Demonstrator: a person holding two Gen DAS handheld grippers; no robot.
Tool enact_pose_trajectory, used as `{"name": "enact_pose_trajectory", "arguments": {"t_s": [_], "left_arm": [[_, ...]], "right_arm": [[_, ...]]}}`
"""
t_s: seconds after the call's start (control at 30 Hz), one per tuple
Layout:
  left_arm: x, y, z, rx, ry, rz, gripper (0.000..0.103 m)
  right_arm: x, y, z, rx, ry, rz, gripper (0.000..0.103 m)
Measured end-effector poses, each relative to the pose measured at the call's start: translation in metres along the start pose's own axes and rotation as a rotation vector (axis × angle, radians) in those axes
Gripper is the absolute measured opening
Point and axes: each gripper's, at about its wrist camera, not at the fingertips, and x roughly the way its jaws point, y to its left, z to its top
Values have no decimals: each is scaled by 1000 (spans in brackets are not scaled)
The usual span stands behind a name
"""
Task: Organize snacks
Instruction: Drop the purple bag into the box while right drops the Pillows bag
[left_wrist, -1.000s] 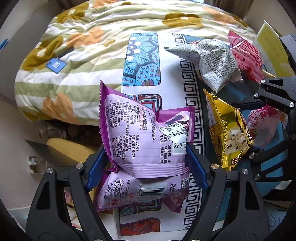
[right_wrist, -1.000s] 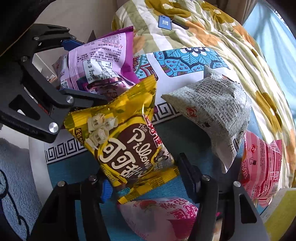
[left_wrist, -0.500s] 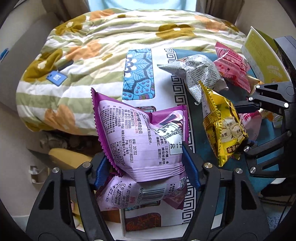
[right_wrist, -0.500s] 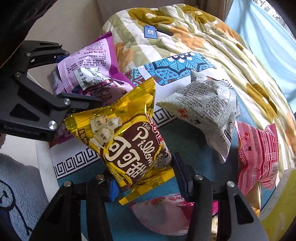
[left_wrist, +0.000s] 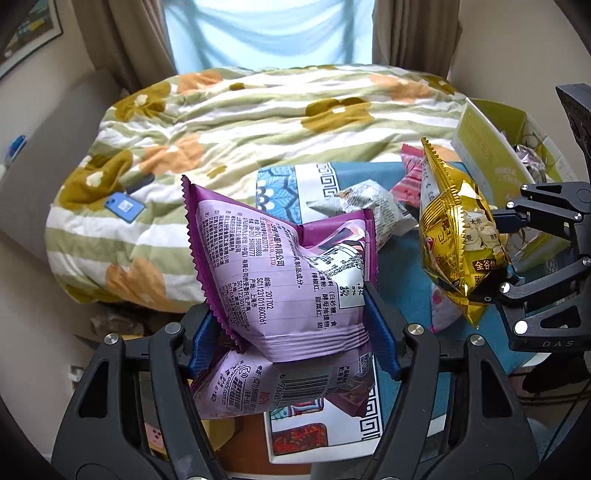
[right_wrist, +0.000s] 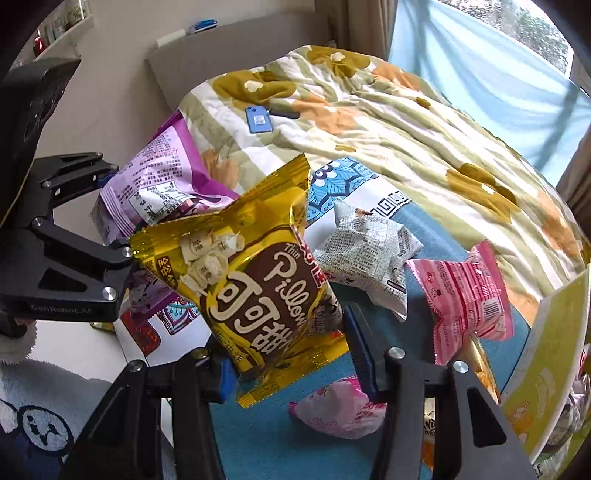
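Your left gripper (left_wrist: 295, 332) is clamped on the purple snack bag (left_wrist: 284, 273), lifted above the patterned table (left_wrist: 402, 266). Your right gripper (right_wrist: 288, 362) pinches the gold snack bag (right_wrist: 255, 273) beside it.

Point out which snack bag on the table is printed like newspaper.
The grey newsprint bag, lying on the table between the held gold bag and the pink striped bag; the others are brightly coloured.
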Motion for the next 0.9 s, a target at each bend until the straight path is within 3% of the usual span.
{"name": "enact_pose_trajectory", "arguments": {"t_s": [0.17, 0.47, 0.53, 0.7, 0.9], "left_arm": [[-22, -13, 16, 48, -63, -36, 66], [-48, -73, 49, 149, -159, -144, 66], [-51, -93, 61, 153, -171, -194, 66], [-52, -162, 93, 197, -202, -230, 66], [-34, -251, 141, 187, -198, -275, 67]], "right_arm": [[-37, 4, -3, 76, -47, -68, 47], [-107, -20, -23, 255, -111, -198, 47], [-125, -33, -31, 295, -134, -215, 47], [-169, -80, -61, 417, -198, -290, 47], [-215, -165, -101, 538, -229, -337, 47]]}}
